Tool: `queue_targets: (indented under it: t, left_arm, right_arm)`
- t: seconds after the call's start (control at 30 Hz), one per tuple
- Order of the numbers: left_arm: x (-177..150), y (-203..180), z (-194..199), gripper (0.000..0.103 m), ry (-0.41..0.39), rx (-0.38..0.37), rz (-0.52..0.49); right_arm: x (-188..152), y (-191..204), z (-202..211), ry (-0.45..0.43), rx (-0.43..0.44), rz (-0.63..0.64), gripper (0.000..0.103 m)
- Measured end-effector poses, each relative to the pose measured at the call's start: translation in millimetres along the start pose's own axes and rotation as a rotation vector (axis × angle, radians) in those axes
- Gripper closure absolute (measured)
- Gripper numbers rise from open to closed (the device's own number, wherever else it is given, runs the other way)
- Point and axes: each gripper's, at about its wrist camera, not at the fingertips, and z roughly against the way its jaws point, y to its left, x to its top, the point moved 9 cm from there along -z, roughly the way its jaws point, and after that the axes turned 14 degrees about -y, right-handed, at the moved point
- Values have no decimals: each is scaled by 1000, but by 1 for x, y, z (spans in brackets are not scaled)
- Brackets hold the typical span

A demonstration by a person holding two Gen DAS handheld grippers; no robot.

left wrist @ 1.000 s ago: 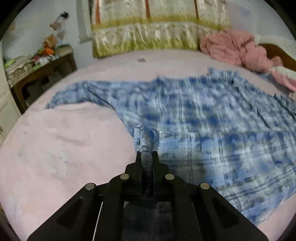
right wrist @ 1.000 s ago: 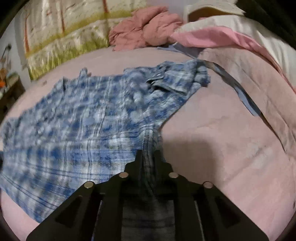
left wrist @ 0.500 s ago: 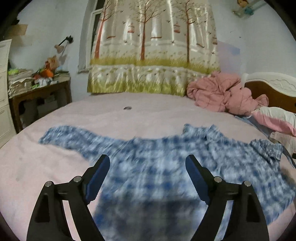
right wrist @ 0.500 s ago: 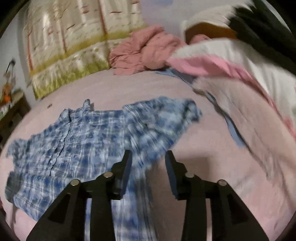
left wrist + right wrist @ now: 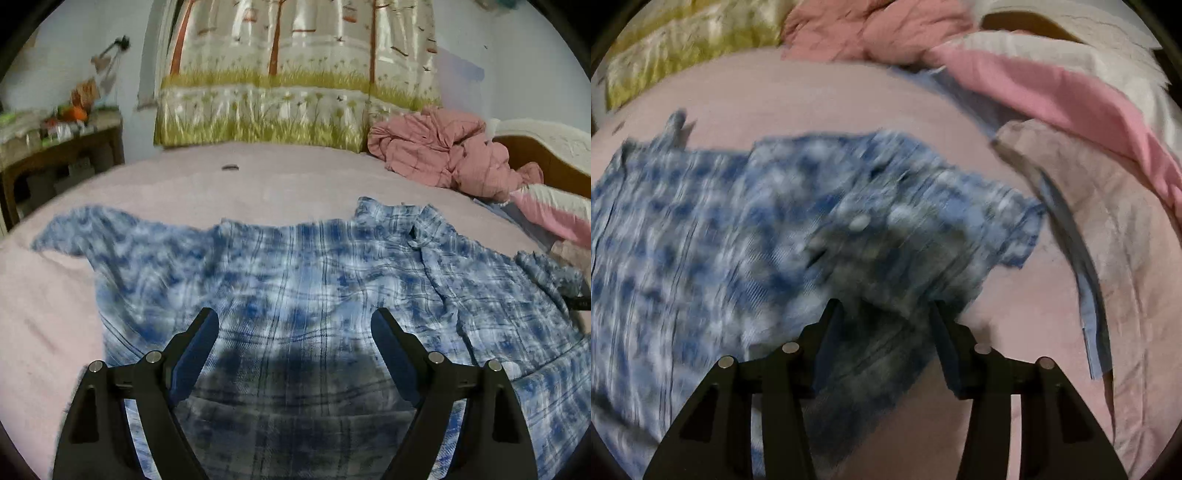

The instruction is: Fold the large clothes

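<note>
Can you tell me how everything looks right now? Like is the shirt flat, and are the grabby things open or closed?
Blue plaid shirt: spread on the bed, wrinkled, unfolded, held by neither gripper.
Left gripper: open wide, empty, above the shirt.
Right gripper: open, jaws just been closing, not pinching the cloth under them.
Pink blanket: crumpled in a heap.
Curtain: drawn shut.
Bed: covered by a pink sheet.

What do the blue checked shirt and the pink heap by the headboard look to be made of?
The blue plaid shirt: thin woven cloth, likely cotton, matte; it lies limp with fine wrinkles. The pink quilt: puffy stitched fabric, probably padded, bunched in thick rolls.
</note>
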Motion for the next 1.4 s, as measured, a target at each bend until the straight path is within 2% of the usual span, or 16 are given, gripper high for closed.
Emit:
queue_targets:
  t: [0.03, 0.07, 0.23, 0.33, 0.57, 0.7, 0.8, 0.87, 0.93, 1.0, 1.07, 1.1, 1.13, 1.23, 1.27, 1.4]
  left_arm:
    - [-3, 2, -2, 17, 5, -1, 15]
    - [-5, 4, -5, 17, 17, -1, 25]
    - [-4, 0, -3, 17, -9, 11, -22]
    - [1, -12, 6, 17, -57, 16, -100]
    - [23, -30, 57, 17, -150, -23, -198]
    - [27, -25, 96, 17, -151, -49, -225]
    - [25, -15, 108, 17, -131, -65, -167]
    - [20, -11, 112, 17, -106, -82, -114]
    - [15, -17, 111, 17, -68, -131, -85]
    - [10, -30, 111, 18, -32, -172, -73]
    - [2, -46, 115, 19, 1, -223, -37]
    - [-1, -51, 117, 19, 15, -238, -22]
    - [-6, -59, 118, 19, 35, -258, 1]
    - [-19, -77, 121, 19, 76, -287, 29]
    - [-22, -82, 120, 19, 83, -286, 21]
    - [-34, -110, 119, 20, 147, -342, 30]
  right_arm:
    - [2, -2, 2, -19, 1, -5, 87]
    - [4, -3, 5, -36, 16, -13, 100]
    - [35, -4, 61, -196, 79, -112, 101]
    - [41, 29, 110, -221, 224, -154, 101]
    - [41, 109, 196, -252, 410, -125, 101]
    - [27, 133, 192, -211, 396, -99, 101]
    - [10, 141, 172, -140, 435, -139, 100]
    - [2, 137, 168, -151, 426, -186, 101]
    - [-2, 136, 174, -162, 484, -246, 101]
    - [-9, 145, 180, -123, 632, -354, 101]
    - [-21, 171, 189, -27, 838, -402, 101]
    - [-30, 184, 192, 19, 889, -373, 100]
    - [-39, 195, 195, 45, 898, -314, 97]
    - [-48, 203, 206, -36, 812, -165, 88]
    - [-46, 201, 210, -61, 802, -157, 80]
    - [-30, 178, 224, -144, 776, -195, 65]
